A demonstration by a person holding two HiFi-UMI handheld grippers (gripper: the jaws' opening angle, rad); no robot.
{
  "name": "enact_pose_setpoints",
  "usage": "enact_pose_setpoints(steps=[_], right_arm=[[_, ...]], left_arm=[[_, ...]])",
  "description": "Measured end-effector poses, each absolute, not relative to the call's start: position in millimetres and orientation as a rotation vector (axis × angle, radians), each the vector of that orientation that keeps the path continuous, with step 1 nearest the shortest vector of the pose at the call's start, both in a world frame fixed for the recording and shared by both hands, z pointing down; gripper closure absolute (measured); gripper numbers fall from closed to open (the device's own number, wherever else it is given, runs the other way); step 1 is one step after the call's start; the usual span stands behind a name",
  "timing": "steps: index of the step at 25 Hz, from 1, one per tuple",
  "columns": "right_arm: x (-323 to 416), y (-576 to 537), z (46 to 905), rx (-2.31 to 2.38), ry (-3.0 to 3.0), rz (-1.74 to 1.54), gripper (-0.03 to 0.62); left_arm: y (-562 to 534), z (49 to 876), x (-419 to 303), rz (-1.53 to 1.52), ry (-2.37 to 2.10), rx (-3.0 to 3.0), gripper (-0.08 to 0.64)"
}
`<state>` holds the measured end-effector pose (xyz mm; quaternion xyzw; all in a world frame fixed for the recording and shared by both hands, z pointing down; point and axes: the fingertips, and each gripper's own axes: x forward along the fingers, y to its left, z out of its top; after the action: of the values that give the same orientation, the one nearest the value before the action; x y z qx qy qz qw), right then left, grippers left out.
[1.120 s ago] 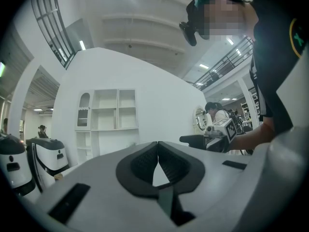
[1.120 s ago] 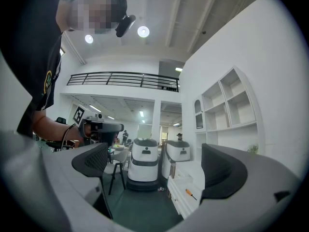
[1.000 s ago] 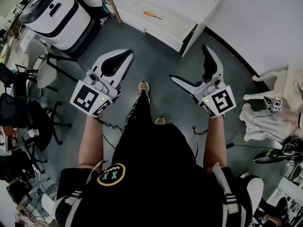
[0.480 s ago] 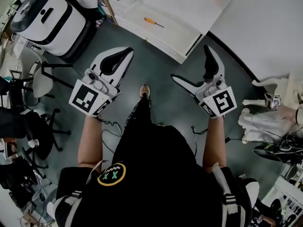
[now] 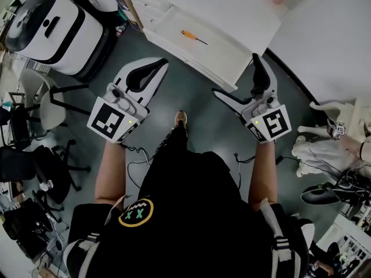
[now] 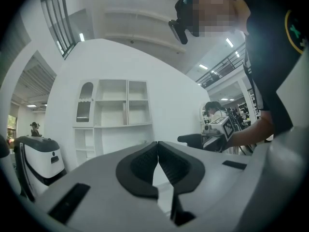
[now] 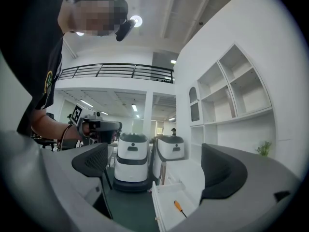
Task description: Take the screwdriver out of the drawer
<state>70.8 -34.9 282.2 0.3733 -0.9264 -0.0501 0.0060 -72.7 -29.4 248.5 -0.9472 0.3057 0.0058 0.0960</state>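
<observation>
Screwdriver (image 5: 193,36) in open drawer (image 5: 217,52), well ahead of pressed-together left tongs (image 5: 162,63) and spread right tongs (image 5: 235,75).

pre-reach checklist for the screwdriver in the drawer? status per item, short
1. Drawer pulled out, inside visible: ok.
2. Screwdriver in sight and free: ok. It lies alone on the drawer floor, nothing on it.
3. Right gripper ready to take it: ok. Jaws wide apart, nothing between them.
4. Left gripper ready: not ok for grasping. Jaws are together and empty, so open them if this one is to be used.
5. A gripper at the screwdriver: not ok. Both are held short of it, on the near side of the drawer.
6. Height of the grippers above the drawer: cannot tell.
</observation>
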Motion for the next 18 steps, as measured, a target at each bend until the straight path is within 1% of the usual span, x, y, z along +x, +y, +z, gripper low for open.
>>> enact_pose_setpoints(steps=[8,18], right_arm=[[46,-109,293,1.183,-2.857,-0.137,0.011],[35,-170,312,1.166,-2.827,-0.094,0.011]], left_arm=[[-101,256,-95,0.037,0.864,-2.835,0.540],[-161,266,-99,0.063,0.864,-2.890,0.540]])
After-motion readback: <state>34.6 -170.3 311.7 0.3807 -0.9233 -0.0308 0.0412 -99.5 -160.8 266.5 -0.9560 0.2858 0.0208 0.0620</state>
